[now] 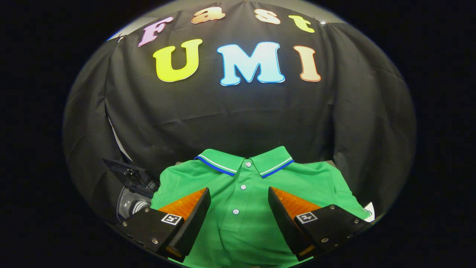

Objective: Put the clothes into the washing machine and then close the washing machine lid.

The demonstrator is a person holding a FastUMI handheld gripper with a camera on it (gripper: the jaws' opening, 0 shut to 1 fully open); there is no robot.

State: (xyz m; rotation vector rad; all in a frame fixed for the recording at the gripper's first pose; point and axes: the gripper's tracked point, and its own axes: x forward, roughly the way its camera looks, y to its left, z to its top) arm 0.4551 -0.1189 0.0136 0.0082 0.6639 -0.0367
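A green polo shirt (241, 208) lies spread flat, its collar trimmed in blue and white (243, 160) at the far side and a row of white buttons running down the placket. My gripper (240, 201) hovers over the shirt's chest, open wide, with the placket and buttons showing between the two fingers and nothing held. To the left of the shirt, beyond the left finger, stands a small washing machine (130, 203) with a grey drum opening and its dark lid (124, 172) raised and tilted back.
The shirt rests on a table whose far edge (331, 162) peeks out behind the right shoulder. A white tag or paper corner (370, 209) shows past the right sleeve. The black cloth wall (238, 119) stands close behind the table.
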